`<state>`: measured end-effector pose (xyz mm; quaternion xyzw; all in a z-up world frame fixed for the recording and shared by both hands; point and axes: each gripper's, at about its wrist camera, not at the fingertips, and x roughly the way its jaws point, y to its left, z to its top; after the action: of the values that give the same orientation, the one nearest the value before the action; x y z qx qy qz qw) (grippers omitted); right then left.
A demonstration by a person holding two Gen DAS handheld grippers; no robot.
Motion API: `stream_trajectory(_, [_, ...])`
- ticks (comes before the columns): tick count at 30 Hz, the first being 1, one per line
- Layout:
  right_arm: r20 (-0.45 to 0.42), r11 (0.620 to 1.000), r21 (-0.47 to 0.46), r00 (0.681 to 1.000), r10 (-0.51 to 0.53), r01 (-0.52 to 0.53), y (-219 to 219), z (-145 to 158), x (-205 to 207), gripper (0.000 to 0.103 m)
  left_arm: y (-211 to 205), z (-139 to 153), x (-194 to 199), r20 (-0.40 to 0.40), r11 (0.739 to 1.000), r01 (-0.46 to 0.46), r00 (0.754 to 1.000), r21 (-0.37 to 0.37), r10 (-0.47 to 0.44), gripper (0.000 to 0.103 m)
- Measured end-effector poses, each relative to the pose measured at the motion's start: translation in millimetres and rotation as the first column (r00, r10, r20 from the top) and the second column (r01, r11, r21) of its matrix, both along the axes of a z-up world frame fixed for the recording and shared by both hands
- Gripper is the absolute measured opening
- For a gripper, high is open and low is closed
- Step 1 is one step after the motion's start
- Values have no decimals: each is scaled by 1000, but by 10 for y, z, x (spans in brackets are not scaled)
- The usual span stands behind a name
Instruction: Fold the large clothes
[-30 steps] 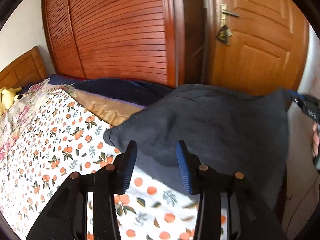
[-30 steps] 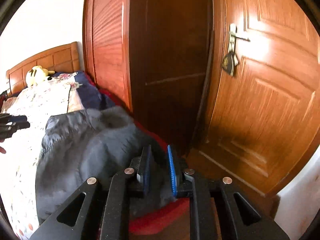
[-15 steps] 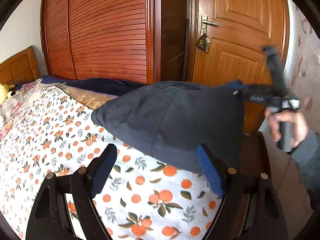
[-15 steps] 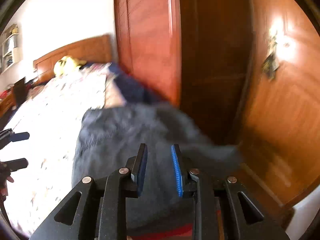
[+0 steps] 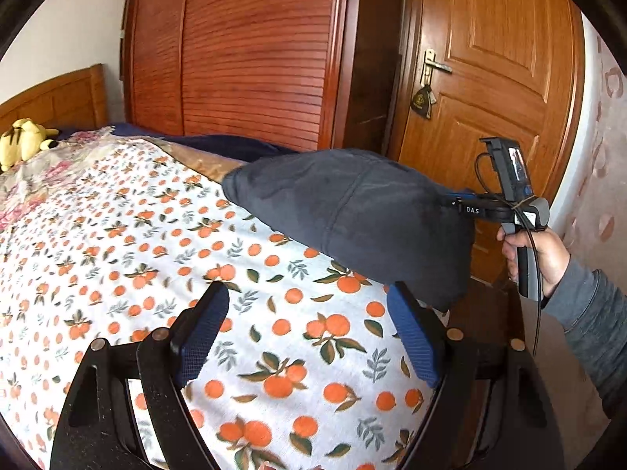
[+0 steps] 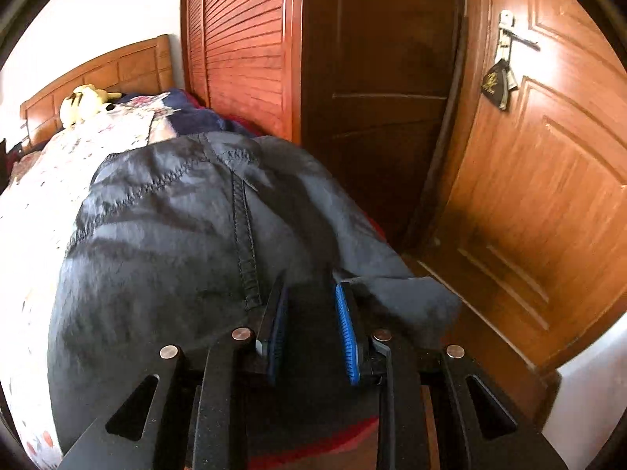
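I'm mid-fold: my right gripper pinches an edge of the dark navy padded garment, holding it lifted over the foot of the orange-print bedsheet. My left gripper has just been opening and stands wide, nothing between its jaws. Next it needs a fresh edge to grab, I judge.

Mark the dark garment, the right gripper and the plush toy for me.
dark garment [image 5: 352, 211]: left wrist view, on its broad upper panel.
right gripper [image 6: 311, 329]: right wrist view, midway between the blue pads.
plush toy [image 5: 23, 139]: left wrist view, on its yellow body.
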<state>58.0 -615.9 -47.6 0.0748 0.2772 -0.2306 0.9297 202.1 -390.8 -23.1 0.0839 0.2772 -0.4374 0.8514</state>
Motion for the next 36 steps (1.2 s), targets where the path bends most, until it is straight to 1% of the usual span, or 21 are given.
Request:
stream_trajectory(1, [9,1000,-1,1000,0,0,19,-29,105,26,64,29,-31,13,1000,-8,1000,-1,9,83])
stream_trajectory(5, [51,1000,-4,998,-20,20,391,121,-139,26,290,87,-135,63,999,-52,997,14,51,83])
stream_trajectory(9, [80,998,-31,996,50,-48,921,214,-337,27,532,89,-195,58,997,-82,995,7,81,84])
stream_trajectory(12, [94,994,-26,989,113,-111,1326,209,-534,32,725,106,-261,65,994,-109,992,-1,109,84])
stream_trajectory(16, [112,979,11,973,202,-205,1753,219,-684,42,936,161,-361,103,989,-149,983,-9,150,85])
stream_trajectory(19, [118,967,-16,959,256,-256,2079,260,-775,47,1097,194,-419,112,985,-172,978,-25,174,85])
stream_trajectory(23, [140,945,-3,936,323,-326,2420,320,-891,51,1266,177,-455,106,979,-201,974,-22,202,85])
stream_trajectory(25, [146,933,-9,923,356,-359,2582,328,-921,53,1371,164,-492,114,974,-226,967,-25,227,85])
stream_trajectory(26, [147,926,-15,916,374,-376,2663,319,-922,54,1468,158,-514,118,970,-242,962,-36,244,85])
stream_trajectory(29, [147,900,-24,889,435,-436,2971,323,-920,56,1703,126,-547,111,961,-273,955,-37,276,85])
stream_trajectory(30, [149,892,-24,880,450,-452,3037,310,-897,57,1777,117,-559,119,957,-287,950,-34,289,85])
stream_trajectory(33, [163,863,-19,850,500,-504,3307,323,-863,58,2018,78,-588,151,937,-351,926,-5,347,85])
stream_trajectory(36, [187,836,-22,819,542,-548,3428,324,-764,59,2278,30,-588,150,912,-410,903,13,403,85])
